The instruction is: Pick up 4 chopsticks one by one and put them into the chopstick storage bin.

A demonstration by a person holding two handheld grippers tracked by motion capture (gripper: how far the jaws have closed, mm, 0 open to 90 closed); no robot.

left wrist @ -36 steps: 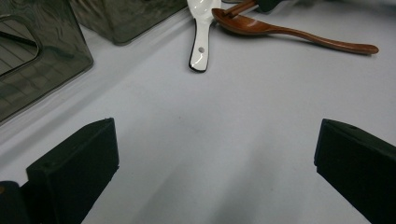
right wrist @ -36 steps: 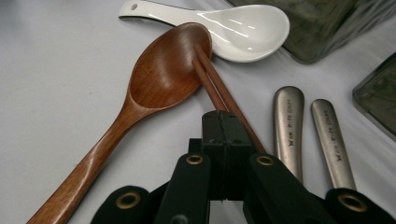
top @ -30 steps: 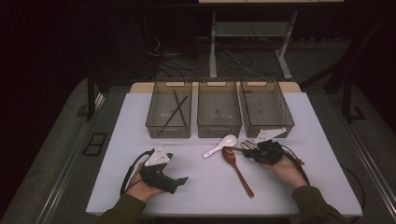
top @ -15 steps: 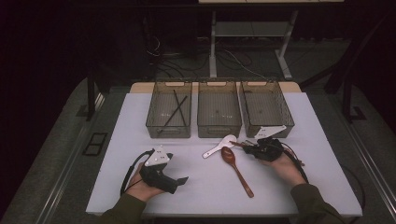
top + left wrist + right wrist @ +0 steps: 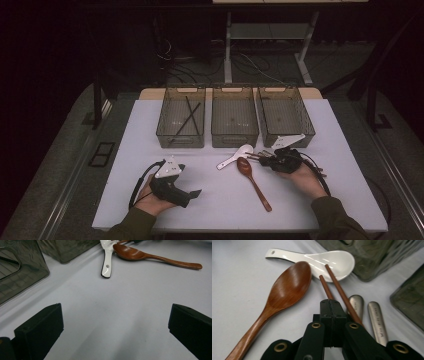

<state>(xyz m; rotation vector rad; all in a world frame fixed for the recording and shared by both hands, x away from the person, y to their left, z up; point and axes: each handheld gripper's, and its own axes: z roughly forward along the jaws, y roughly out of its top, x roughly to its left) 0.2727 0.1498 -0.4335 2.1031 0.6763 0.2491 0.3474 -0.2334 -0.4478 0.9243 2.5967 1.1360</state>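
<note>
My right gripper [image 5: 263,159] [image 5: 329,302] lies low over the white table [image 5: 215,205], jaws shut on a brown chopstick [image 5: 325,287]. A second brown chopstick [image 5: 339,291] runs alongside the jaws on their right, its tip resting on the white ceramic spoon [image 5: 235,156] [image 5: 324,260]. A wooden spoon [image 5: 254,181] [image 5: 284,292] lies just left of the jaws. Two metal handles [image 5: 377,320] lie to their right. My left gripper [image 5: 194,193] [image 5: 115,322] rests open at the front left, with bare table between its jaws. The white spoon [image 5: 107,257] and the wooden spoon [image 5: 155,257] lie well ahead of it.
Three dark see-through bins stand in a row at the back: the left bin [image 5: 167,131] holds two black chopsticks [image 5: 187,117], while the middle bin [image 5: 235,137] and the right bin [image 5: 305,130] look bare. The right bin's corner is close to my right gripper.
My right gripper has edged slightly forward and left toward the spoons. The left gripper has stayed put.
</note>
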